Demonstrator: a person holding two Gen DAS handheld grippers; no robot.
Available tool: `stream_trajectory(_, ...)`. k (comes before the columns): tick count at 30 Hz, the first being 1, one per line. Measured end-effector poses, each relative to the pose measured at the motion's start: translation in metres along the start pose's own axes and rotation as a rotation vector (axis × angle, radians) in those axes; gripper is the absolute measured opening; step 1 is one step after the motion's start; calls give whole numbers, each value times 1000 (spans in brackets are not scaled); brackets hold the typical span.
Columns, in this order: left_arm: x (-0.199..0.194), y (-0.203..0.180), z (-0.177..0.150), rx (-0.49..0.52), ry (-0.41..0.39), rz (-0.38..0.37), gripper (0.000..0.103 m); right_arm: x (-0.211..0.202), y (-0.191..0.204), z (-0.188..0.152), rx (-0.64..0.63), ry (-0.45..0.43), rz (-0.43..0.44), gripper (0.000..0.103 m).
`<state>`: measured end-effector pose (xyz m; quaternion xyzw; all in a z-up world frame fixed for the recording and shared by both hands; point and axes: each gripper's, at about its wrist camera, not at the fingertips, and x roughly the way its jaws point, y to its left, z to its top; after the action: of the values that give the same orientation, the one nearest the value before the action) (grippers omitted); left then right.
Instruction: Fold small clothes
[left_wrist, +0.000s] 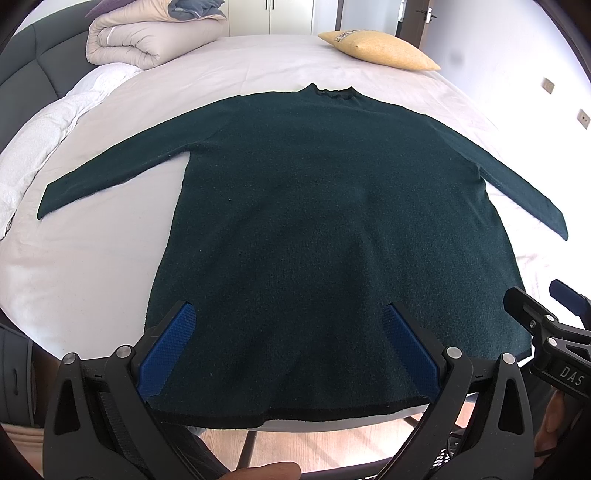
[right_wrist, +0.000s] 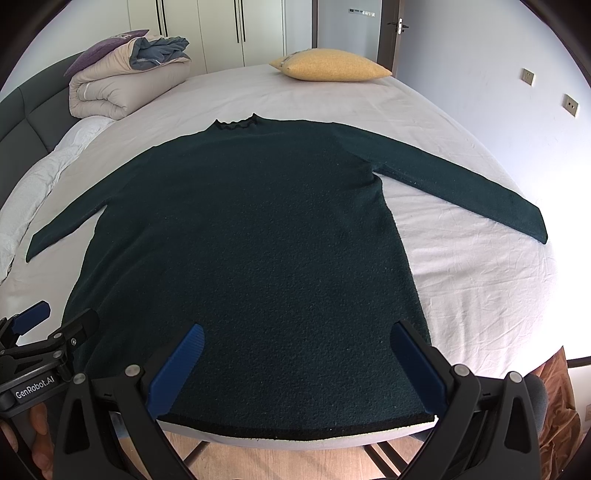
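A dark green long-sleeved sweater (left_wrist: 314, 206) lies flat on the bed, collar at the far side, both sleeves spread out, black hem at the near edge. It also shows in the right wrist view (right_wrist: 251, 240). My left gripper (left_wrist: 291, 314) is open, its blue pads hovering over the hem's left part. My right gripper (right_wrist: 297, 336) is open over the hem's right part. Neither holds anything. The right gripper also shows at the right edge of the left wrist view (left_wrist: 535, 306), and the left gripper at the left edge of the right wrist view (right_wrist: 62, 317).
The bed has a white sheet (left_wrist: 92, 258). A folded beige duvet (left_wrist: 140, 40) and a yellow pillow (left_wrist: 384, 51) lie at the far side. A dark headboard (right_wrist: 26, 110) runs on the left. Wooden floor (left_wrist: 332, 443) lies below the near bed edge.
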<state>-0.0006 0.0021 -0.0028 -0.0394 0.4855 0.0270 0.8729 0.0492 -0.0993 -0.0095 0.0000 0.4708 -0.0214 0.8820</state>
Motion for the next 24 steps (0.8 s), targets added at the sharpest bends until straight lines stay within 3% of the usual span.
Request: stream_trajectory(24, 2, 0, -1, -1, 1, -1, 103, 2, 4, -5, 2, 2, 3, 103)
